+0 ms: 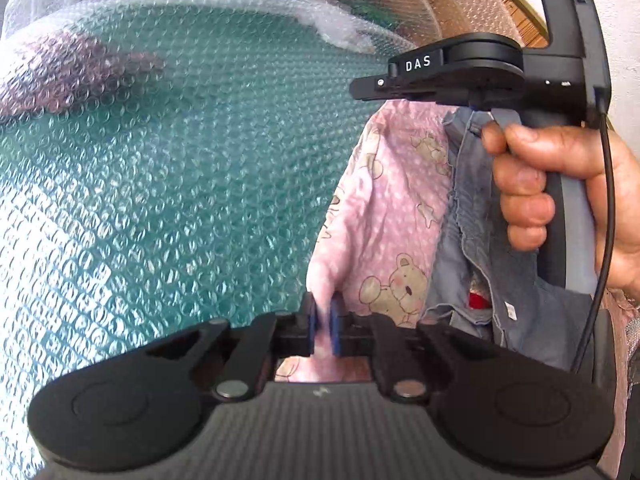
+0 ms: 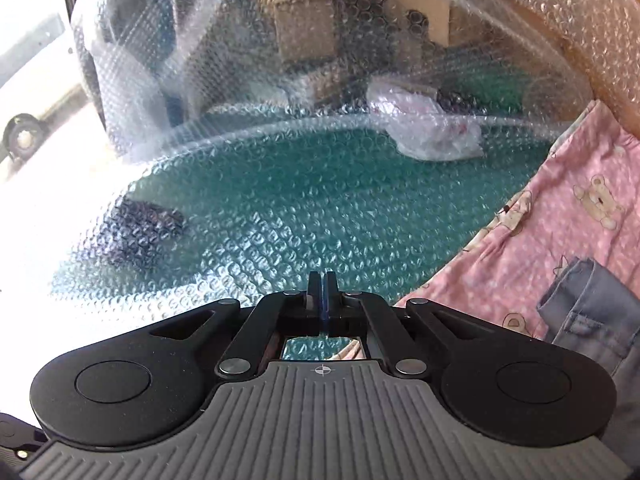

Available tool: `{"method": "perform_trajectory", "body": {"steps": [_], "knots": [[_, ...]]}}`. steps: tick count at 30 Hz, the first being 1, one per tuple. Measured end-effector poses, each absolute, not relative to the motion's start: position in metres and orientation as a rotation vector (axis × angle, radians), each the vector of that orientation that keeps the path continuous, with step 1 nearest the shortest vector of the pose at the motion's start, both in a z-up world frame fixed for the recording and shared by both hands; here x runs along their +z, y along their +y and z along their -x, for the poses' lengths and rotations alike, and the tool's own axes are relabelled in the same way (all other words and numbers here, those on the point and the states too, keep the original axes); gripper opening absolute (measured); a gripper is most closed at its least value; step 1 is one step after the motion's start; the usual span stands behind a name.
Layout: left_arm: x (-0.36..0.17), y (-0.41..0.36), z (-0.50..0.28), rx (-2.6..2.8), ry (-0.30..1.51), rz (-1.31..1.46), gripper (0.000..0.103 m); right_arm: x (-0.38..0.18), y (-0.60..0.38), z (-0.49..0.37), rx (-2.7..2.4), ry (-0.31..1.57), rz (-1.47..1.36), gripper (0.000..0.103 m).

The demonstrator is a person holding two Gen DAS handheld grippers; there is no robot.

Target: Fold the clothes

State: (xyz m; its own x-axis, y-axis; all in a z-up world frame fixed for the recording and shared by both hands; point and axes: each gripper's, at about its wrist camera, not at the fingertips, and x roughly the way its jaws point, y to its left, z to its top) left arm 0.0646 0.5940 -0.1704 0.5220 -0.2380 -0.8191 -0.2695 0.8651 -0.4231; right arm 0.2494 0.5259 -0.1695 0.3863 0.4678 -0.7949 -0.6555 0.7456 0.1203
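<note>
A pink garment with teddy-bear print (image 1: 384, 208) lies at the right of a teal surface under bubble wrap (image 1: 180, 168). A grey-blue denim garment (image 1: 464, 216) rests on top of it. My left gripper (image 1: 324, 324) is shut on an edge of the pink garment, and pink cloth shows between its blue pads. A hand (image 1: 560, 184) holds my right gripper (image 1: 356, 90) above the far end of the clothes. In the right wrist view my right gripper (image 2: 323, 294) hangs over the bubble wrap with its jaws shut and nothing between them. The pink garment (image 2: 560, 232) and the denim garment (image 2: 584, 304) lie to its right.
Bubble wrap (image 2: 280, 208) covers the whole teal surface and rises as a wall at the back. A crumpled clear plastic bag (image 2: 432, 132) sits at the far right. A dark object (image 2: 140, 228) lies under the wrap at the left. Cardboard boxes (image 2: 304, 28) stand behind.
</note>
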Motion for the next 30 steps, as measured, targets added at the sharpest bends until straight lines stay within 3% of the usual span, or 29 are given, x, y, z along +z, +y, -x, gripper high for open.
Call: {"method": "perform_trajectory", "body": {"steps": [2,3,4,5,6,10,13,15,17,19,22,24,30], "knots": [[-0.154,0.600,-0.061,0.050,1.010,0.533,0.022,-0.159,0.513,-0.245,0.674,0.907,0.210,0.015],[-0.143,0.603,-0.055,0.069,0.987,0.533,0.033,-0.147,0.494,-0.238,0.654,0.902,0.174,0.028],[-0.132,0.606,-0.050,0.074,0.958,0.548,0.046,-0.135,0.474,-0.228,0.637,0.888,0.153,0.049],[-0.122,0.608,-0.044,0.073,0.926,0.575,0.051,-0.123,0.451,-0.211,0.622,0.856,0.161,0.055],[-0.116,0.610,-0.042,0.067,0.900,0.610,0.058,-0.113,0.430,-0.191,0.609,0.830,0.179,0.059],[-0.124,0.599,-0.044,-0.011,0.914,0.774,0.061,-0.109,0.372,-0.095,0.606,0.803,0.336,0.061],[-0.142,0.578,-0.047,-0.069,0.974,0.880,0.061,-0.133,0.363,-0.033,0.686,0.822,0.488,0.072],[-0.152,0.565,-0.045,-0.087,1.000,0.919,0.064,-0.151,0.364,-0.006,0.718,0.821,0.592,0.074],[-0.162,0.552,-0.047,-0.087,1.033,0.939,0.067,-0.174,0.368,0.002,0.687,0.812,0.699,0.069],[-0.172,0.540,-0.051,-0.075,1.063,0.940,0.068,-0.188,0.367,0.000,0.656,0.811,0.763,0.038],[-0.177,0.530,-0.050,-0.069,1.065,0.964,0.073,-0.183,0.358,-0.009,0.635,0.798,0.739,0.012],[-0.178,0.525,-0.049,-0.069,1.059,0.989,0.077,-0.171,0.353,-0.014,0.629,0.785,0.682,0.006],[-0.190,0.512,-0.052,-0.022,1.009,1.053,0.083,-0.156,0.343,-0.017,0.646,0.815,0.563,0.003]]}}
